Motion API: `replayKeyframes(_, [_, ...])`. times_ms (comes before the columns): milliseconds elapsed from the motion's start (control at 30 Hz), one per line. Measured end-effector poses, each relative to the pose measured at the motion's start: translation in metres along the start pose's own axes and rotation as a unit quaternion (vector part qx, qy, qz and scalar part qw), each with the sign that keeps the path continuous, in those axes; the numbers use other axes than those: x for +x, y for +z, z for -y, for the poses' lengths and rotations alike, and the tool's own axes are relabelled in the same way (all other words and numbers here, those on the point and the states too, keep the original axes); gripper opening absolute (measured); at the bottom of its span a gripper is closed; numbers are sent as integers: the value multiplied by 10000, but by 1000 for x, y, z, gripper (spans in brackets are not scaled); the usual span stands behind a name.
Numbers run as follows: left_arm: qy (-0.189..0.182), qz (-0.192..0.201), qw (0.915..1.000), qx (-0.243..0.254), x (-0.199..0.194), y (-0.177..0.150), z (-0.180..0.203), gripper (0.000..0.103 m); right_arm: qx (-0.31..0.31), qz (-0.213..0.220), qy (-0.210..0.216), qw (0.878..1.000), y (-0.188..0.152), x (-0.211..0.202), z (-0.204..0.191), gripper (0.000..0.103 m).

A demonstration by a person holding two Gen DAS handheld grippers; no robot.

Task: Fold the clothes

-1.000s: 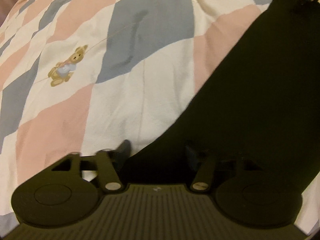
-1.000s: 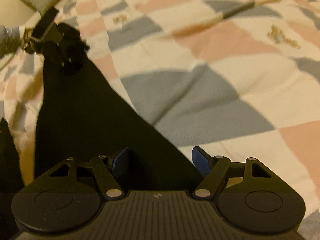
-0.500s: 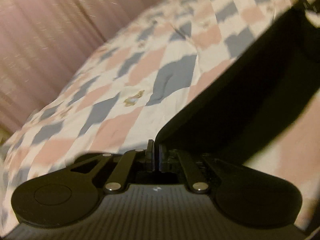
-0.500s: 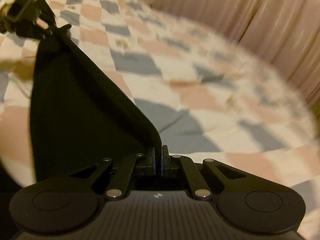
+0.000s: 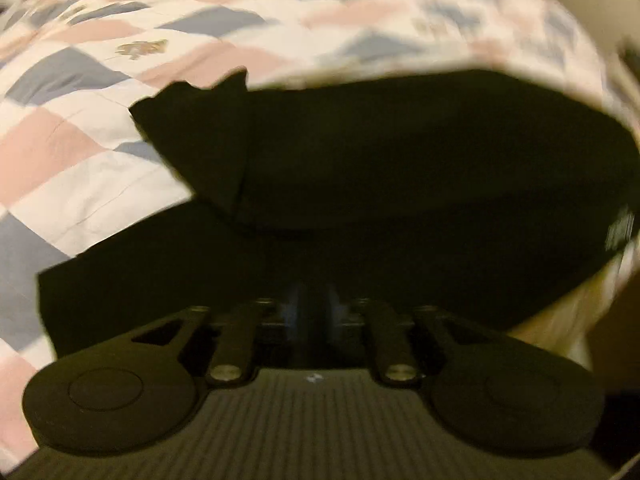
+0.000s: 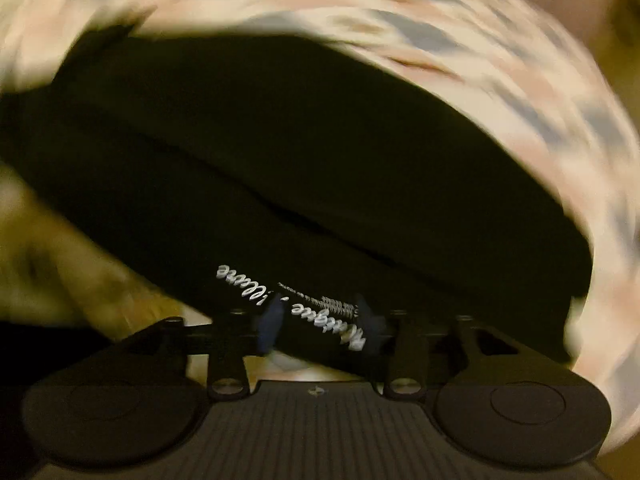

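**A:** Bedding underneath: a quilt in pink, grey-blue and cream diamonds is serving as the work surface. What is sitting nearest the cameras?

**B:** Item one, left gripper: its blue pads are standing slightly apart over the near edge of the black garment. Blur is hiding whether cloth is lying between them, so the grip is uncertain. Item two, right gripper: its pads are sitting well apart, with a printed strip of the garment crossing the gap between them; they are not pinching it, as far as I can judge.

**A:** And the garment itself?

**B:** It is lying on the quilt just ahead of both tools, looking doubled over, an upper layer resting on a lower one. Matte black knit, soft and limp, white script lettering near the right pads. In the left view, a sleeve-like flap is poking out at the far left.

**A:** Advice for the fold?

**B:** Both views are smearing, so I would be slowing down. I judge the layers want their edges matched before letting go, and that flap wants tucking in. Limp fabric is slipping easily; low, level releases are suiting it best.

**A:** Farthest entry?

**B:** Quilt again, carrying a small teddy-bear motif.
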State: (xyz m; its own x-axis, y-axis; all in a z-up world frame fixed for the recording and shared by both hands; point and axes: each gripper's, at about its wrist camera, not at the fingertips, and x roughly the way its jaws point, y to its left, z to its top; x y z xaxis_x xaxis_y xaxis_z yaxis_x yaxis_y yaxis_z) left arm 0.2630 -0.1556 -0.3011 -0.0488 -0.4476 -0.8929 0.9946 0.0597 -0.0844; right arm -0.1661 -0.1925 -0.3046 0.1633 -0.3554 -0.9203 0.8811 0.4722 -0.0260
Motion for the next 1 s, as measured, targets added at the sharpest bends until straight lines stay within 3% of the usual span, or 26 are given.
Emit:
replayKeyframes(67, [-23,217,9984,-512,6,20,2,29,1430,304,281,9889,2,-7,44,60])
replayKeyframes(100, [-12,287,9968,-752,9,27,3,29,2382,540,460,9686,1,-9,77,60])
replayKeyframes(133, [7,356,9953,-904,12,33,5,29,3251,769,611,9406,-6,-8,106,60])
replayKeyframes(233, [237,522,9956,-741,16,43,21,30,5258,1432,925,8334,-36,-2,178,60])
replayKeyframes(300, [336,605,9954,-656,14,41,27,35,5932,1632,943,7827,-54,10,212,60])
replayKeyframes(400, [469,728,9944,-605,11,37,33,43,6287,1672,915,7539,-67,29,240,60])
replayKeyframes(567, [723,826,9891,-981,24,36,23,46,6400,1530,822,7485,-64,53,256,60])
replayKeyframes(733, [1122,875,9847,-1010,45,57,10,49,6256,1578,801,7598,-65,57,252,60])
replayKeyframes(867, [1624,821,9813,-621,79,86,6,50,6303,1555,741,7570,-68,56,253,58])
replayKeyframes(1000, [2401,584,9675,545,124,105,18,49,6263,1487,610,7628,-63,57,251,62])
